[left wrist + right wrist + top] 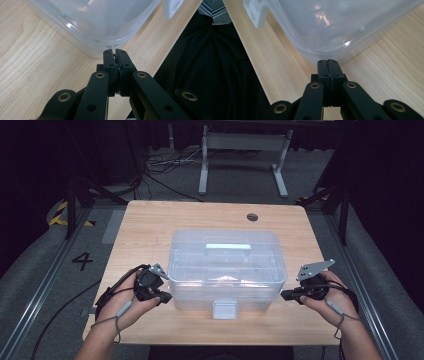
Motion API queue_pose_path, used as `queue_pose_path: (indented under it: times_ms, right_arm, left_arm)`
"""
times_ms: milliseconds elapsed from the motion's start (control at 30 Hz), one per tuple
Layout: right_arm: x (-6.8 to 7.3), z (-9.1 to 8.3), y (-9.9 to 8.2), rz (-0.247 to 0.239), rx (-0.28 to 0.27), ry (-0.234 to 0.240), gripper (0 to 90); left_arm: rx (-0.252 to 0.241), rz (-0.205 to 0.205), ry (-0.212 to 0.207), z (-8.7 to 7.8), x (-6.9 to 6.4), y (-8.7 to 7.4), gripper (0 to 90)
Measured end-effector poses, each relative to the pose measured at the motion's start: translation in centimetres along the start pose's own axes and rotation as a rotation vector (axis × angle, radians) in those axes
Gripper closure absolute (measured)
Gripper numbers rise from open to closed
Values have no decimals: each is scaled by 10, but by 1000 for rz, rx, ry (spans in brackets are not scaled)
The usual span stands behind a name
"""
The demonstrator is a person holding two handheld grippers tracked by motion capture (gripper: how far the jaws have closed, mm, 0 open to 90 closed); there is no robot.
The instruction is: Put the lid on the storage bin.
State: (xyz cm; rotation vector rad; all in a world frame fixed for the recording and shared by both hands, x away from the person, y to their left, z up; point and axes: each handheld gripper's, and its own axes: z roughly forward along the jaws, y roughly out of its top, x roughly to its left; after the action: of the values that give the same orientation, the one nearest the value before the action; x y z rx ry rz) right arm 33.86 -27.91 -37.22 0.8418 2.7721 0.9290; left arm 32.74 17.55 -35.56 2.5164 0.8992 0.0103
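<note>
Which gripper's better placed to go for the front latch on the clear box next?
Roughly even, slight edge left. The left gripper sits shut at the box's near-left corner, a bit closer to the latch than the right gripper, shut at the near-right corner.

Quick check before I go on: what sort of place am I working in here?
Most likely a lab or recording rig, not a home: a bare light wooden table holding one clear lidded plastic box, black curtains around it, loose cables on the grey carpet, and a floor mark "4".

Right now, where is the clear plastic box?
In the high view the clear plastic box sits mid-table, toward the near edge, between the left gripper and right gripper at its near corners.
</note>
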Motion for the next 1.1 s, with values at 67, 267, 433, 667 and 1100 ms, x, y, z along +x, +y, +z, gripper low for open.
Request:
queue_pose_path:
  times_ms: [67,267,433,667,1100]
  right_arm:
    - [0,0,0,2,-1,4,900]
    - [0,-1,-1,6,0,16,895]
    - [0,-1,-2,9,-1,23,889]
    - [1,-3,-3,7,7,29,879]
    - [-5,-22,-3,21,-91,25,821]
  left_arm:
    - [0,0,-3,0,0,0,875]
    - [1,-4,-9,1,0,-1,866]
    - [21,4,-15,3,0,-1,861]
    - [22,2,-13,2,1,-2,853]
    - [-128,-23,5,-24,8,-8,815]
